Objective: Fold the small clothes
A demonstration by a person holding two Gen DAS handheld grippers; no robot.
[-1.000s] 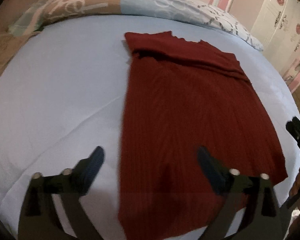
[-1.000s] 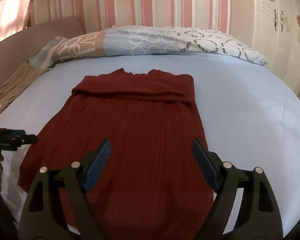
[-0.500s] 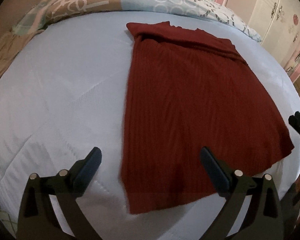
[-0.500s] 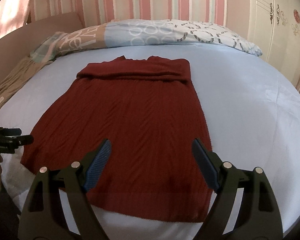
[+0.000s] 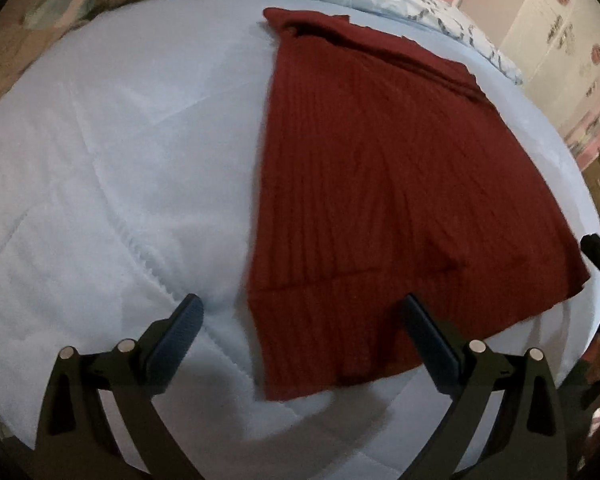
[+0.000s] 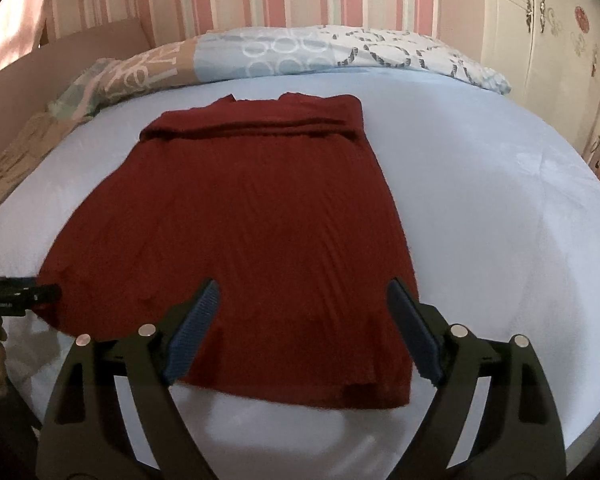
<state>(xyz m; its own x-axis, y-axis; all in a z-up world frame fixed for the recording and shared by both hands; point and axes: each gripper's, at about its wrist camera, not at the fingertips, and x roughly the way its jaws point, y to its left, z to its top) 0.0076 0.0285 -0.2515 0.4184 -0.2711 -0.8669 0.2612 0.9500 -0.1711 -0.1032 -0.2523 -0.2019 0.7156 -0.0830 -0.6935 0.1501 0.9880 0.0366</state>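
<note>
A: Where's the red knit garment (image 6: 244,220)?
B: Flat on the pale blue bed (image 6: 480,208), centre frame, top edge folded over.
A: The fingers?
B: Left gripper (image 5: 300,332) spread apart; right gripper (image 6: 302,320) opening, nothing clamped.

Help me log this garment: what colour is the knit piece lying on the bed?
Dark red, plain ribbed knit garment, no print. It shows best in the right wrist view.
</note>
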